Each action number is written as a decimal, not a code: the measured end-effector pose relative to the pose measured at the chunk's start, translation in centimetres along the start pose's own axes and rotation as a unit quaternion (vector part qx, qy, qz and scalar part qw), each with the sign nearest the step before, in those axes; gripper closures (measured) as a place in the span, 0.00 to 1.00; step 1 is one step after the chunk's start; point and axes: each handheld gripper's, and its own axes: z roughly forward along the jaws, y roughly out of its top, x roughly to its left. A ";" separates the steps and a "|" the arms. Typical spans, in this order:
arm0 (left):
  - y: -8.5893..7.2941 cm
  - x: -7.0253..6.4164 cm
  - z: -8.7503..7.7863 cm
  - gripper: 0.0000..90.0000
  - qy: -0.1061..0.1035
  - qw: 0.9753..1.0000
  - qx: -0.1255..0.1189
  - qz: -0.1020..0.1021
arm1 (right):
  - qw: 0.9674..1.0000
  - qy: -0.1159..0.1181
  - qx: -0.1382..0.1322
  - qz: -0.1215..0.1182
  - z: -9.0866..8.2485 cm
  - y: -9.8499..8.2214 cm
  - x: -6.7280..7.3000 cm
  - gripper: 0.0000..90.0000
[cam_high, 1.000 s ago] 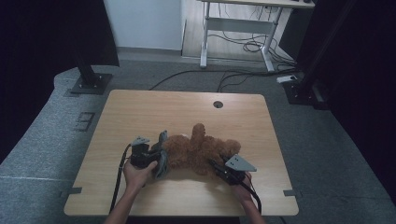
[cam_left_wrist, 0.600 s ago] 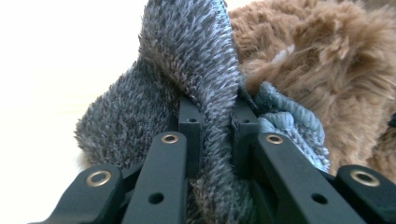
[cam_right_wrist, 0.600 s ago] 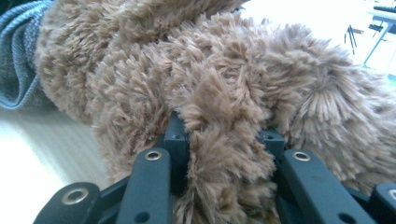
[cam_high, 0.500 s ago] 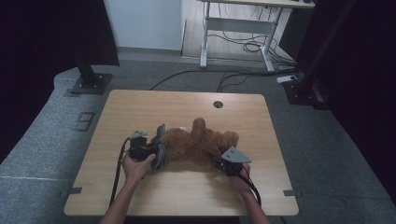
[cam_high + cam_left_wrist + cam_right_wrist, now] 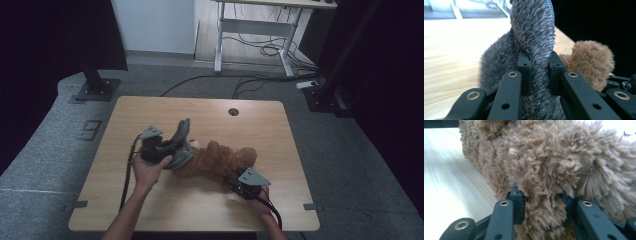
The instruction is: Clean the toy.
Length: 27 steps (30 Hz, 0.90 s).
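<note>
A wooden counter (image 5: 150, 210) is set on a grey floor. Near its front middle a brown plush bear (image 5: 220, 162) is lain, with grey plush fabric (image 5: 181, 145) at its left end. The fabric is clamped in the nearly closed left tongs (image 5: 539, 72) and held raised; the bear's fur is pinched by the right tongs (image 5: 543, 202).
</note>
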 end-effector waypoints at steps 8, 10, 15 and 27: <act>-3.3 0.1 1.7 0.85 -0.025 0.999 0.019 -0.020 | 1.000 0.014 0.019 0.001 -0.8 -0.4 -0.2 0.68; -4.0 0.1 1.6 0.86 -0.025 0.999 0.013 -0.018 | 1.000 0.012 0.027 0.001 -0.8 -0.2 -0.1 0.67; -5.5 -0.2 1.2 0.86 -0.032 0.999 0.002 -0.017 | 0.999 0.016 0.048 0.009 -1.1 0.1 0.0 0.59; -7.5 -1.1 0.5 0.87 -0.043 0.999 -0.005 -0.006 | 0.989 0.027 0.000 0.143 -6.3 -0.2 -2.5 0.27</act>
